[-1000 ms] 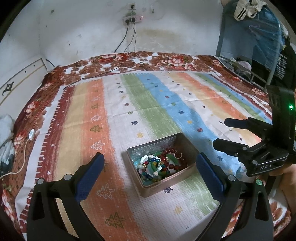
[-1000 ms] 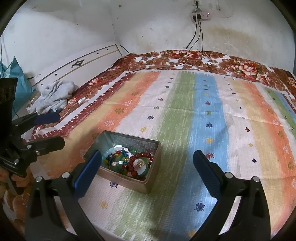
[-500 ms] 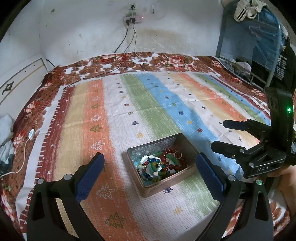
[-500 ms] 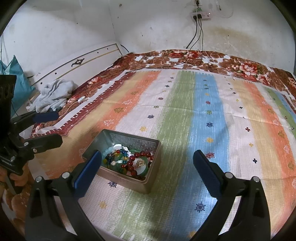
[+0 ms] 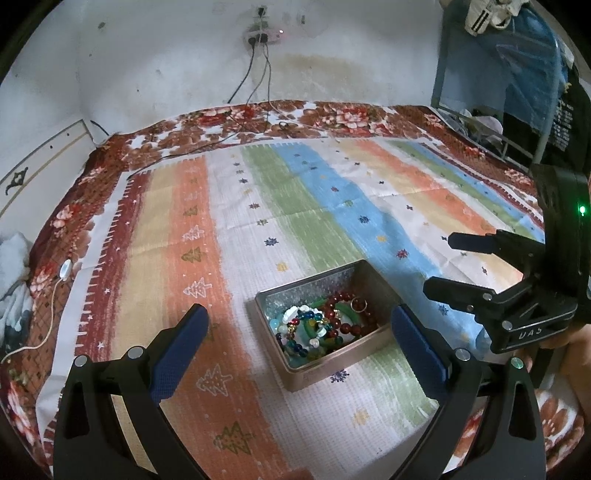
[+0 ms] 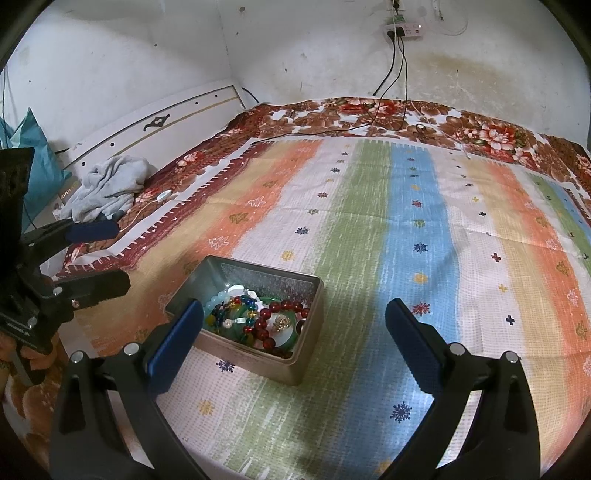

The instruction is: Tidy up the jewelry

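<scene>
A grey metal tin (image 5: 332, 369) sits on the striped bedspread, filled with tangled jewelry (image 5: 317, 328): a red bead bracelet (image 5: 341, 298), a gold ring (image 5: 358, 304), and green and blue beads. My left gripper (image 5: 297, 317) is open just short of the tin and holds nothing. The right gripper (image 5: 439, 263) hovers open to the tin's right. In the right wrist view the tin (image 6: 251, 358) and its jewelry (image 6: 258, 317) lie ahead of the open right gripper (image 6: 294, 306), near its left finger. The left gripper (image 6: 120, 255) is at the far left.
A striped cover (image 6: 406, 221) over a floral bedspread (image 5: 332, 114) carries everything. A grey cloth (image 6: 107, 184) lies by the white headboard (image 6: 159, 122). Cables run from a wall power strip (image 6: 402, 27) onto the bed. A rack with clothes (image 5: 498, 74) stands at the right.
Both grippers stay open and only drift slightly. The tin and the jewelry in it have not moved.
</scene>
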Available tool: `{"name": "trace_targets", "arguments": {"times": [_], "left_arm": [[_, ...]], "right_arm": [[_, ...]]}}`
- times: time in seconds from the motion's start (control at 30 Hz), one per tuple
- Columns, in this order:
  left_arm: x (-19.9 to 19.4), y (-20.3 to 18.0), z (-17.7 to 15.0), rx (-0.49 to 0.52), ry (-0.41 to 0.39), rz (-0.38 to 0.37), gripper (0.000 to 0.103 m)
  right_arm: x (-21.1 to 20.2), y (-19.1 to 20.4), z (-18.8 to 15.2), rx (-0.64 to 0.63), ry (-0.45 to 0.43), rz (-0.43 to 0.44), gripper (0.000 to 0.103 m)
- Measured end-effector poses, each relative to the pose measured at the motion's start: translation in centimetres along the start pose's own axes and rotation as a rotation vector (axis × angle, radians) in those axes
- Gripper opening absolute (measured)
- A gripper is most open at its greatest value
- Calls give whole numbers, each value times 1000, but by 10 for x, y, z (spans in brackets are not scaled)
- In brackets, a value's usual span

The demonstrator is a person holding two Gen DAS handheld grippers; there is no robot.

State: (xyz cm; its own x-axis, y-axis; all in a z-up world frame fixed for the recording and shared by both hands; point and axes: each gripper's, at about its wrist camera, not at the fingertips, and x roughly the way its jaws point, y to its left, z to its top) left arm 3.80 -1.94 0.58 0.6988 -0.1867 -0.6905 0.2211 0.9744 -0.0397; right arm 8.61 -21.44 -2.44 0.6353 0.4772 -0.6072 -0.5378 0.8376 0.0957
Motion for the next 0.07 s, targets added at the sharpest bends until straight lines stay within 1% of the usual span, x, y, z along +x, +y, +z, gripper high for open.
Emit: {"name": "trace_targets", "arguments": {"times": [0.07], "left_arm": [[0,-1,0,7,-2,4,97]], "right_arm": [[0,0,0,0,0,0,98]]}}
